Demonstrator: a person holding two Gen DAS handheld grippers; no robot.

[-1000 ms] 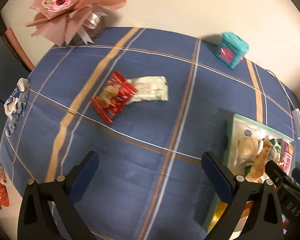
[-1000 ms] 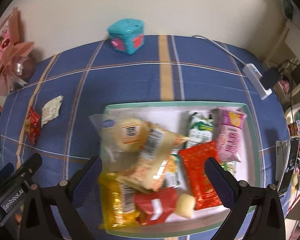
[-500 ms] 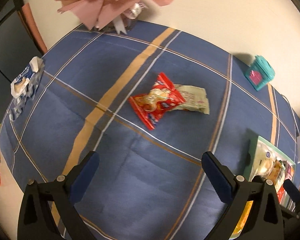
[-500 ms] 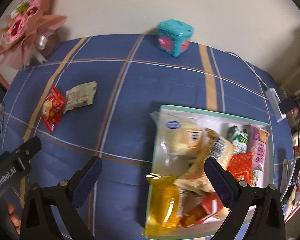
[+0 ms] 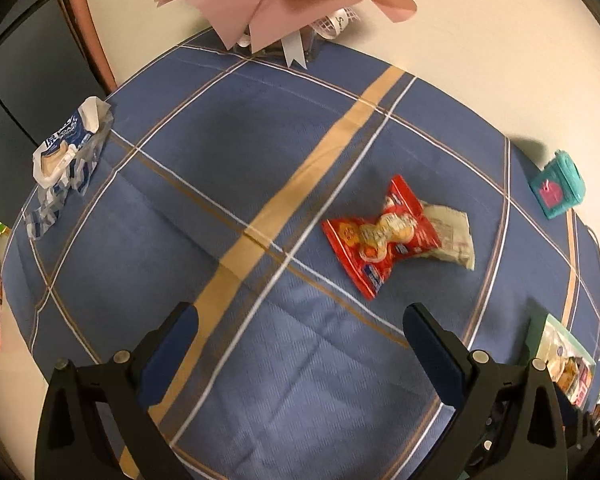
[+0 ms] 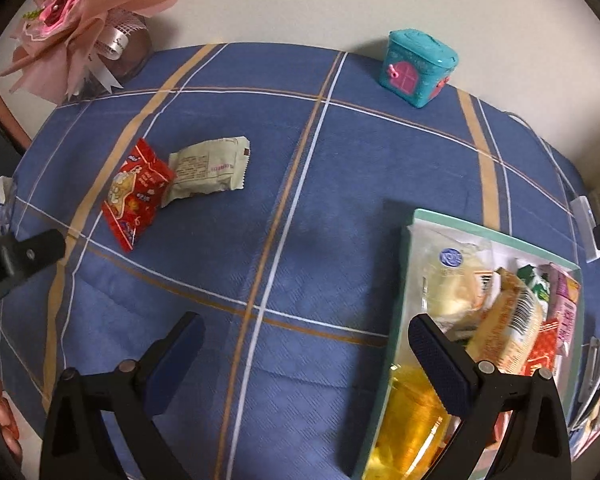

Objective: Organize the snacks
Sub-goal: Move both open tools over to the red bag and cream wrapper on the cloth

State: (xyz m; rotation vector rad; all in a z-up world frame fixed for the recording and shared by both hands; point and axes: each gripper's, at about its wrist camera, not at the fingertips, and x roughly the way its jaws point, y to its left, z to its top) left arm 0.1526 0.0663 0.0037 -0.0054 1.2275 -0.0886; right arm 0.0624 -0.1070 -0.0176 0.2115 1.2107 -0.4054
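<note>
Left gripper (image 5: 300, 344): fingers (image 5: 432, 356) spread wide, nothing between them, hovering over bare blue plaid cloth on the desk (image 5: 220, 184). Right gripper (image 6: 306, 346): fingers (image 6: 436, 360) likewise released and empty, right finger hanging over the near left corner of the tray (image 6: 480, 229).

Tray sits toward the desk's right edge, crowded with packets: a yellow bag (image 6: 410, 424) at the near end, a clear-wrapped bun (image 6: 452, 280) behind it, more wrappers stacked to the right.

Mid-desk, well apart from the tray: two loose snacks. A red packet (image 5: 380, 240) lies partly over one end of a pale wrapper (image 5: 452, 236), the two touching. Left gripper is nearer to them.

Far edge: pink bouquet (image 6: 72, 20) at the far left corner, teal box (image 6: 416, 66) against the wall. Crumpled blue-and-white bag (image 5: 64, 152) at the left edge.

Judgement: step in hand is fetching the loose pair for the tray. Take the red packet first, since it rides on top. Come down flat with the fingers across its narrow width, close on the puffed middle rather than a crimped end, and lift cleanly so the pale wrapper is not dragged. Risk: pinching cloth with the packet.
</note>
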